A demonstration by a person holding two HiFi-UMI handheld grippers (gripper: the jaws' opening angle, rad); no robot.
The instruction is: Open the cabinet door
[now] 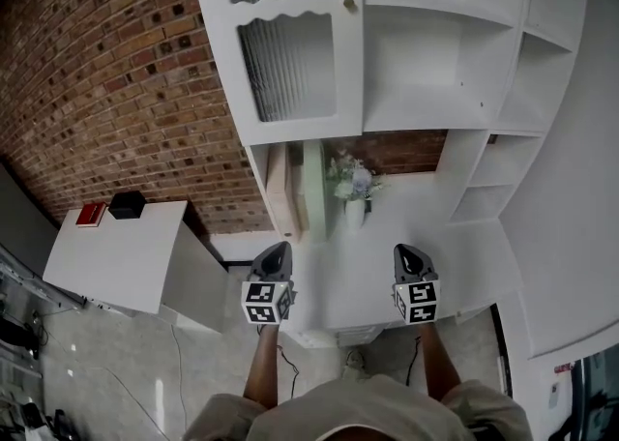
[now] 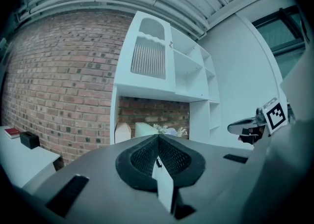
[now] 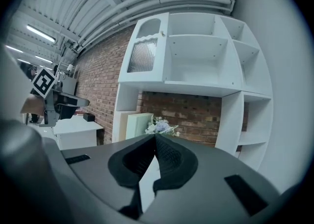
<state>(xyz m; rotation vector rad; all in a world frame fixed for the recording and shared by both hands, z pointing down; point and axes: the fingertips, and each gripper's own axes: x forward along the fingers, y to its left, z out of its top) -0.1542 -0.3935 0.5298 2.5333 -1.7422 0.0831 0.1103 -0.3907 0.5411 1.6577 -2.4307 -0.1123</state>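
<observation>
Far left of the head view: one brick wall [image 1: 116, 72]. Lower left: one white side table [image 1: 126, 260], carrying one red book [image 1: 90, 214] and one black box [image 1: 127, 203] side by side at its upper edge. Lower centre, left of middle: left gripper [image 1: 281, 249], held on one bare forearm, with one marker cube [image 1: 266, 301] on it; seen in its own view with fingers pressed together at the tips and nothing pinched. Upper centre, left of middle: one white cabinet door [image 1: 290, 52], lying flush with the cabinet front, with two ribbed panes [image 1: 286, 67] stacked one above the other and one small round knob [image 1: 350, 5] at its right edge; well apart from both grippers. Below the door, in the open niche: two pale boards [image 1: 280, 188] leaning side by side, then one vase of flowers [image 1: 353, 186] just right of them. Lower centre, right of middle: right gripper [image 1: 402, 249], also with one marker cube [image 1: 417, 301]; fingers pressed together, empty. Right of the door: open white shelf compartments [image 1: 435, 52], number not clear.
</observation>
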